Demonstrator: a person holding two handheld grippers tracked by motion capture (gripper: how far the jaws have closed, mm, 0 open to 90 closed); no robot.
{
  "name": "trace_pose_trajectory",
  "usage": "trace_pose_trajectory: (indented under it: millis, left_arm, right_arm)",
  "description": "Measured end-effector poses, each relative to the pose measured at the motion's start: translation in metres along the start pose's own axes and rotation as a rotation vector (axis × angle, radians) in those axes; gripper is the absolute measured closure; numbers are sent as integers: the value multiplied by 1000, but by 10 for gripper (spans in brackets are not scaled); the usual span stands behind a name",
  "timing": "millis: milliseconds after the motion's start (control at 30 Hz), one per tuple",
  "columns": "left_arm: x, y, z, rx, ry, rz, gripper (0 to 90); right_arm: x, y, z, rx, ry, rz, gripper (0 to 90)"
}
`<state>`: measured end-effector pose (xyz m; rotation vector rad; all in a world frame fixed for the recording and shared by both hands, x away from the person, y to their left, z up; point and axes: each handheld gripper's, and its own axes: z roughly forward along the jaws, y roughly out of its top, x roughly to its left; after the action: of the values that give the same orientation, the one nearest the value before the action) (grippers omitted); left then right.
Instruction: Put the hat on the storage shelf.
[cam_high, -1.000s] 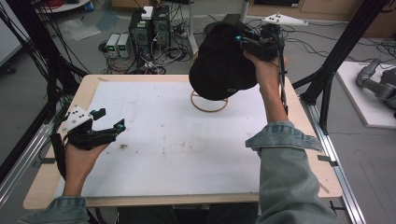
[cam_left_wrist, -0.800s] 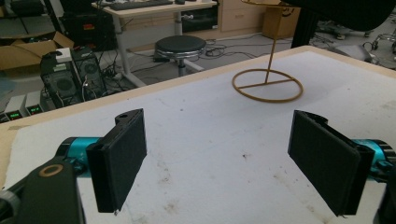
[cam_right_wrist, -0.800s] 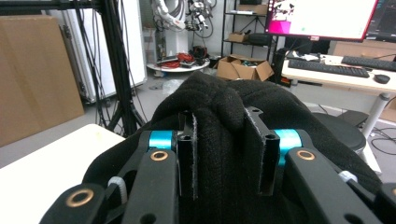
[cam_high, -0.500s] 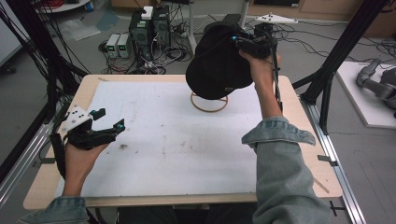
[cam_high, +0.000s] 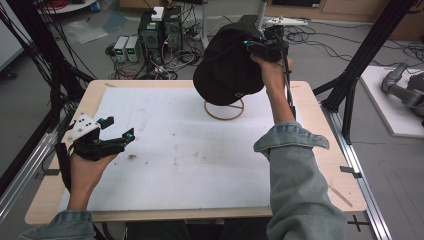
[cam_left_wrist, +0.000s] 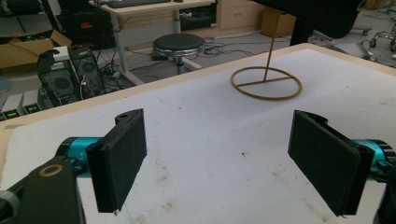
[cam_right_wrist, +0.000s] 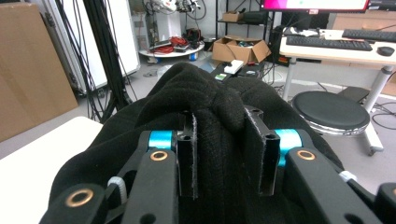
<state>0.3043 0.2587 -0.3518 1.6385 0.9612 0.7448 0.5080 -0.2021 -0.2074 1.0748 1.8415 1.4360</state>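
Holding the black cap (cam_high: 227, 67) up by a pinched fold of its crown, the right gripper (cam_right_wrist: 219, 154) has its jaws clenched on the fabric, with the cap hanging right over the wooden hat stand (cam_high: 223, 108) at the far side of the worktop (cam_high: 165, 150). I can't tell whether it's resting on the post yet. Looks like the carry is basically done; what's left is settling it and letting go. The left gripper (cam_high: 117, 137) sits idle near the left edge, jaws released, nothing between them.
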Motion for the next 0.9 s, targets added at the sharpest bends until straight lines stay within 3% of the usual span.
trace_pose_trajectory:
  millis: [467, 900]
  left_arm:
    - [0, -1, 2, 6, -4, -2, 198]
    - [-1, -3, 4, 15, -8, 1, 198]
  right_arm:
    - [2, -7, 27, 35, -17, 11, 694]
    - [0, -14, 39, 46, -13, 46, 675]
